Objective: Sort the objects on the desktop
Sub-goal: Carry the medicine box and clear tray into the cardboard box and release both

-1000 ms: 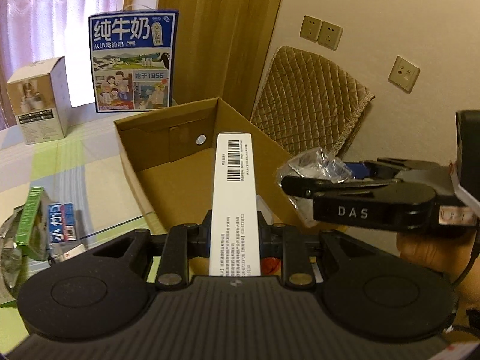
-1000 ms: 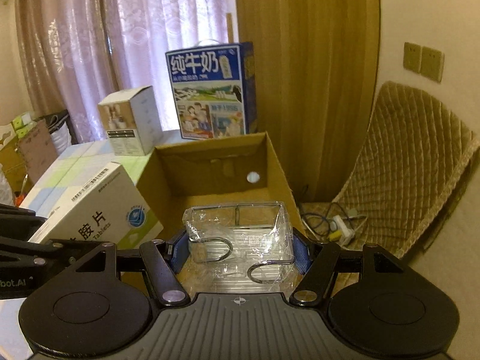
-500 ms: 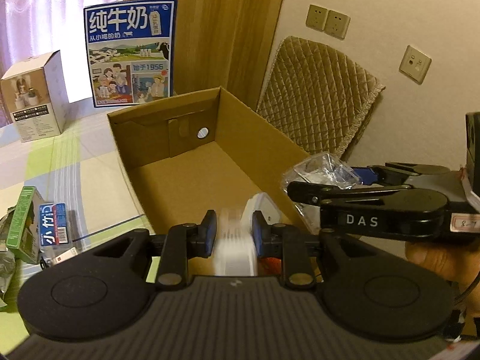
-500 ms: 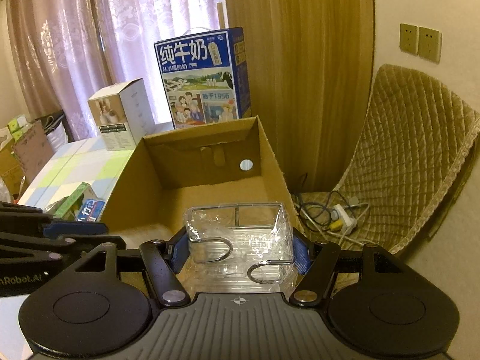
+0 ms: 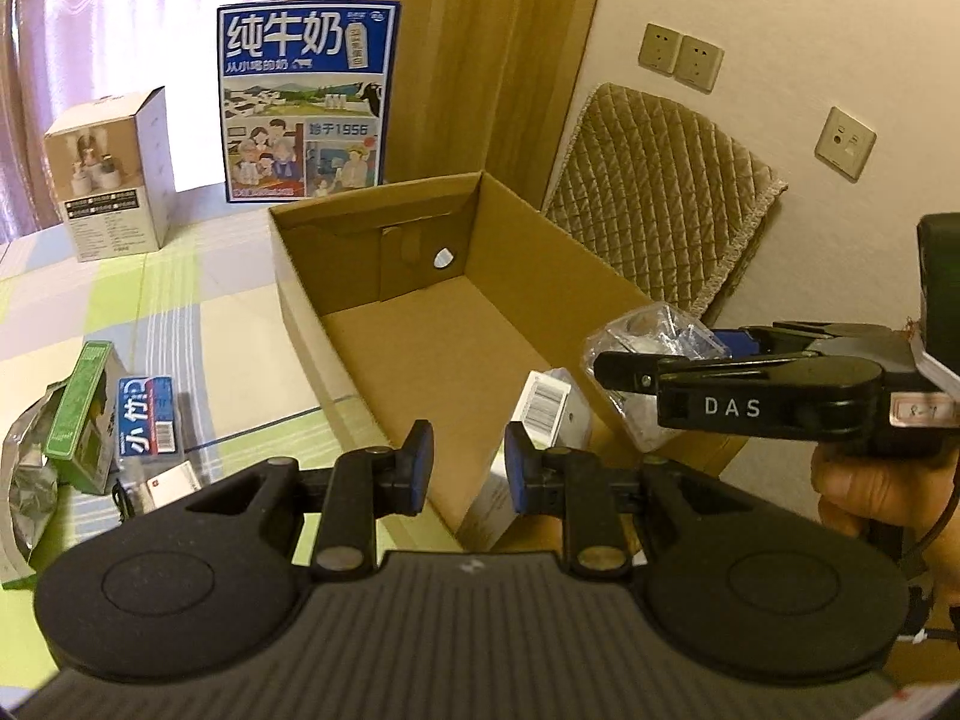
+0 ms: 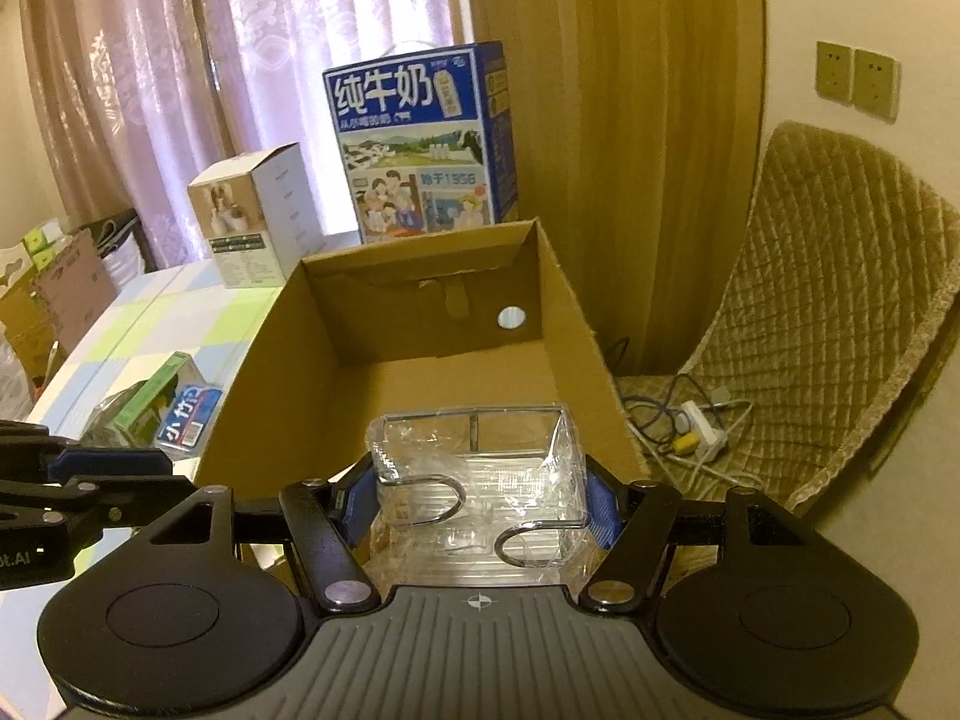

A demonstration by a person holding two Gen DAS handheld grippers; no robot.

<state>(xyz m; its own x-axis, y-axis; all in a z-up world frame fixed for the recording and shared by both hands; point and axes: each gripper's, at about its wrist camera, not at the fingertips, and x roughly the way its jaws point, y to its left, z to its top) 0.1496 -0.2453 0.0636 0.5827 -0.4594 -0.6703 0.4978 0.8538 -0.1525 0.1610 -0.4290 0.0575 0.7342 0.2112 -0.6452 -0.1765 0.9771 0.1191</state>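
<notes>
A long white box with a barcode (image 5: 543,414) stands tilted inside the open cardboard box (image 5: 372,204), against its near right corner. My left gripper (image 5: 467,468) hovers over that corner, open and holding nothing. My right gripper (image 6: 477,492) is shut on a clear plastic package with metal hooks (image 6: 474,450), held above the near end of the cardboard box (image 6: 420,252). In the left wrist view the right gripper (image 5: 660,354) comes in from the right with the package (image 5: 654,330), a hand behind it. The left gripper (image 6: 150,474) shows at the right wrist view's left edge.
Left of the cardboard box lie a green box (image 5: 81,414), a blue toothpaste box (image 5: 147,417) and a foil bag (image 5: 24,480). A blue milk carton (image 5: 306,102) and a white-brown box (image 5: 111,174) stand behind. A quilted chair (image 6: 840,312) and a power strip (image 6: 699,426) are to the right.
My left gripper opened and let go of the long white box, which dropped into the cardboard box. My right gripper kept hold of the clear package and moved closer over the box.
</notes>
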